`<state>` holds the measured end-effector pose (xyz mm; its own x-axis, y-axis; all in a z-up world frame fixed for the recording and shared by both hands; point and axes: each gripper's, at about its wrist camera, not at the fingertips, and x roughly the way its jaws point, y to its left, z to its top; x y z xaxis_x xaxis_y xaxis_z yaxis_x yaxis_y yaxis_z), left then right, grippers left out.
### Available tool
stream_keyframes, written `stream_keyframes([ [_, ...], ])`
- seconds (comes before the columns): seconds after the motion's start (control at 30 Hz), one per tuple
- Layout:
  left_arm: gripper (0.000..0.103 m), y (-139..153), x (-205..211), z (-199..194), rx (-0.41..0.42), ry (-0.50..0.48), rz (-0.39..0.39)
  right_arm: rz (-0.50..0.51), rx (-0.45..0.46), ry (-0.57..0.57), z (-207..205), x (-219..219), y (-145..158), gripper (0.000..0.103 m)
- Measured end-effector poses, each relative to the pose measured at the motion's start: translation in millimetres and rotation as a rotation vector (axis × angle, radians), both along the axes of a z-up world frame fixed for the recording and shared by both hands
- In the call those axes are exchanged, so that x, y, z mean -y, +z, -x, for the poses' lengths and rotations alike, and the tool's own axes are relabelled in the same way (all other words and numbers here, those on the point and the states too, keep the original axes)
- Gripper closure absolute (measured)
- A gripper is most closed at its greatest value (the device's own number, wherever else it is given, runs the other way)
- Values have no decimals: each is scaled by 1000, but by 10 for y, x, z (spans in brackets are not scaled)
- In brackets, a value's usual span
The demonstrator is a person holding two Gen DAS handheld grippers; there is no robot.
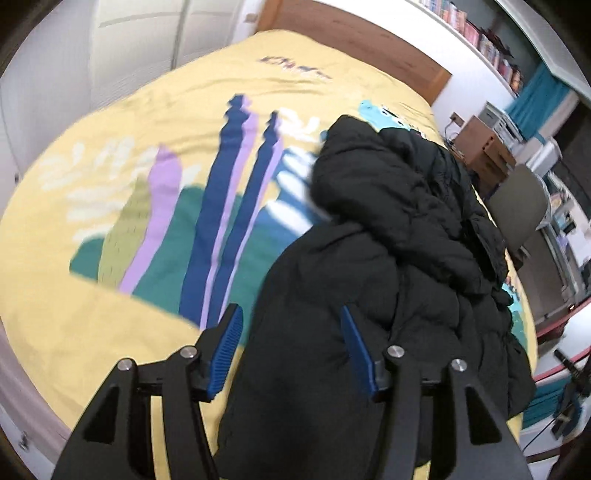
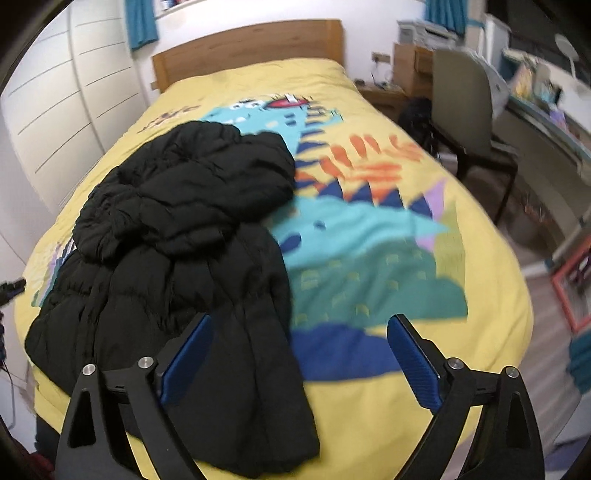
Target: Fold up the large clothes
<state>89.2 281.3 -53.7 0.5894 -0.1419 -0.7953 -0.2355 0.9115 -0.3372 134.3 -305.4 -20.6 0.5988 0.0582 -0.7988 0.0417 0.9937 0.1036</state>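
Observation:
A black puffer jacket (image 1: 388, 258) lies crumpled on a bed with a yellow patterned cover (image 1: 92, 314). In the right wrist view the jacket (image 2: 184, 229) covers the bed's left half, its hem reaching the near edge of the cover (image 2: 406, 387). My left gripper (image 1: 291, 350) is open, hovering above the jacket's near end with nothing between its blue pads (image 1: 227, 354). My right gripper (image 2: 299, 358) is open and empty above the jacket's right edge and the bare cover.
A wooden headboard (image 2: 251, 44) stands at the bed's far end. White wardrobe doors (image 2: 62, 96) line the left side. A grey chair (image 2: 465, 110), a desk with clutter (image 2: 546, 99) and a printer (image 2: 424, 29) stand to the right. Shelves with books (image 1: 480, 37) hang on the wall.

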Motion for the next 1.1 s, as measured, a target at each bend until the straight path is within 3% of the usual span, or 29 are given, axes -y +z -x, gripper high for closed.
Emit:
stream_keyframes([
  [0.17, 47, -272, -121, 131, -26, 3, 109, -98, -61, -12, 105, 87, -256, 5],
  [0.27, 36, -430, -141, 139, -48, -12, 172, -150, -89, -4, 97, 63, -396, 4],
  [0.43, 36, -646, -140, 126, -73, -37, 259, -228, -154, -12, -11, 23, -700, 4],
  [0.57, 35, -788, -156, 123, -93, -32, 280, -228, -211, 0, -89, 0, -904, 4],
  [0.8, 35, -1112, -164, 223, -112, -67, 474, -265, -281, 32, -78, -10, -1116, 4],
  [0.93, 35, -1153, -110, 273, -82, -94, 582, -290, -306, 49, -39, -26, -1209, 4],
  [1.1, 35, -1137, 35, 257, -75, -113, 624, -309, -324, 65, -36, -73, -1268, 3],
])
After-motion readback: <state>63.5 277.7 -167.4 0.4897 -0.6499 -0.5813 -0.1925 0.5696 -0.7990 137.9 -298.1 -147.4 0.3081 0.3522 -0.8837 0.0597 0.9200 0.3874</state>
